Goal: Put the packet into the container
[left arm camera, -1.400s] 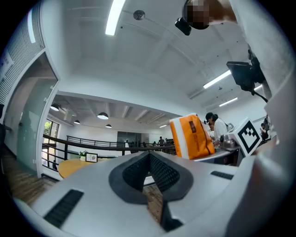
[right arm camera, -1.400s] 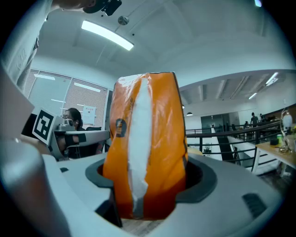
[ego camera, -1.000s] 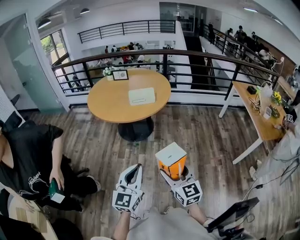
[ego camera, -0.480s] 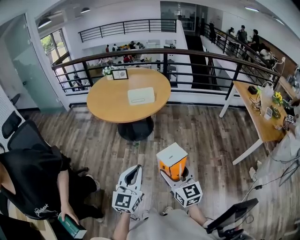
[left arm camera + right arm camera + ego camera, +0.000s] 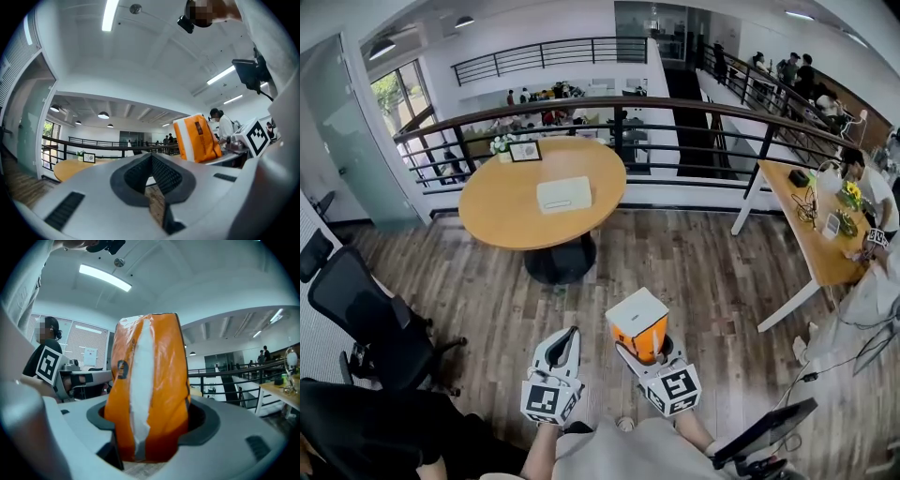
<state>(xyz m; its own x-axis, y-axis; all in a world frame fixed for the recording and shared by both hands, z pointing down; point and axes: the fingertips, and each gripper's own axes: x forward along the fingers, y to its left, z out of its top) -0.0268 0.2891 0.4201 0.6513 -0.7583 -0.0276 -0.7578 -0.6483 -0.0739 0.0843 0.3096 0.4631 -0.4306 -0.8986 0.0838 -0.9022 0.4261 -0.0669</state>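
An orange packet with a white top (image 5: 637,323) stands upright between the jaws of my right gripper (image 5: 643,353), which is shut on its lower part. In the right gripper view the packet (image 5: 145,394) fills the gap of the right gripper (image 5: 147,430). The container, a flat white box (image 5: 563,194), lies on a round wooden table (image 5: 497,216) well ahead of both grippers. My left gripper (image 5: 567,339) hangs beside the right one with nothing in it. In the left gripper view the left gripper (image 5: 151,161) has its jaw tips together, and the packet (image 5: 197,139) shows to the right.
A black railing (image 5: 675,108) runs behind the table. A black office chair (image 5: 370,323) stands at the left, with a person in black (image 5: 356,431) at the bottom left. A long desk (image 5: 811,225) with small items lines the right side. Wooden floor lies between me and the table.
The person at the left has moved down towards the bottom left corner, uncovering the office chair. The table sits slightly further left in view. Both grippers and the packet keep their places.
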